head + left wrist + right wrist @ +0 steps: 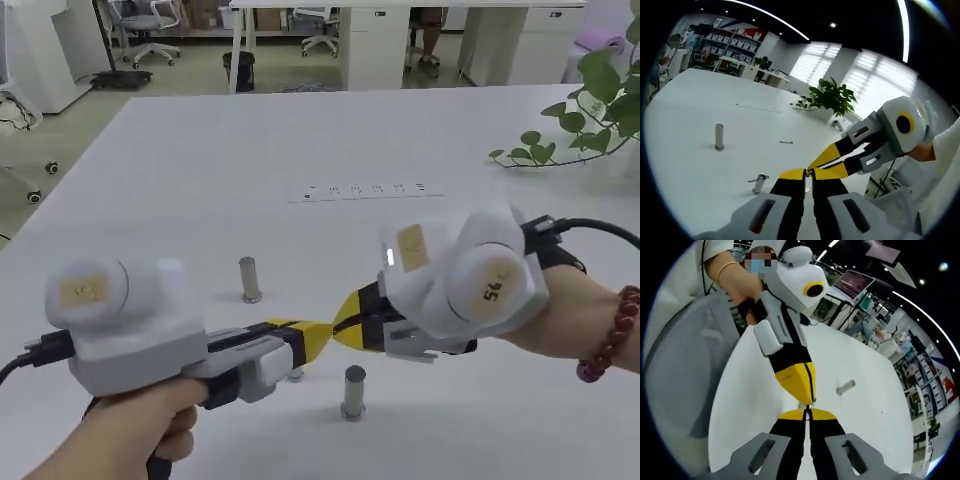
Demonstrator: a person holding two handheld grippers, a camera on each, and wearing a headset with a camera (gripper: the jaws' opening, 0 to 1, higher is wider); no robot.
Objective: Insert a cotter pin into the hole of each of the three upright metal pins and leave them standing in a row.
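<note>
Left gripper (322, 335): a hand holds it at the lower left, and its jaws point right. The jaws are pressed together with only a thin seam between the yellow tips. Whether anything thin sits in that seam is too small to tell.
Far pin (249, 279): an upright metal pin on the white table (200, 180). It stands beyond the left jaws and well apart from them.
Pin with cotter pin (759, 182): it stands just left of the left jaws in the left gripper view, close beside them. A thin piece crosses its top.
Loose cotter pin (786, 142): a small thin piece lying flat on the table ahead of the left jaws, past their tips.
Near pin (353, 391): it stands upright on the person's side of the two meeting tips, near them but not touching.
Right gripper (345, 322): a hand wearing a bead bracelet (612, 335) holds it, and its jaws point left. These jaws are also closed tight. Their yellow tips meet the left gripper's tips point to point above the table.
Plant (590, 110): green leaves at the far right edge, well beyond the right jaws.
</note>
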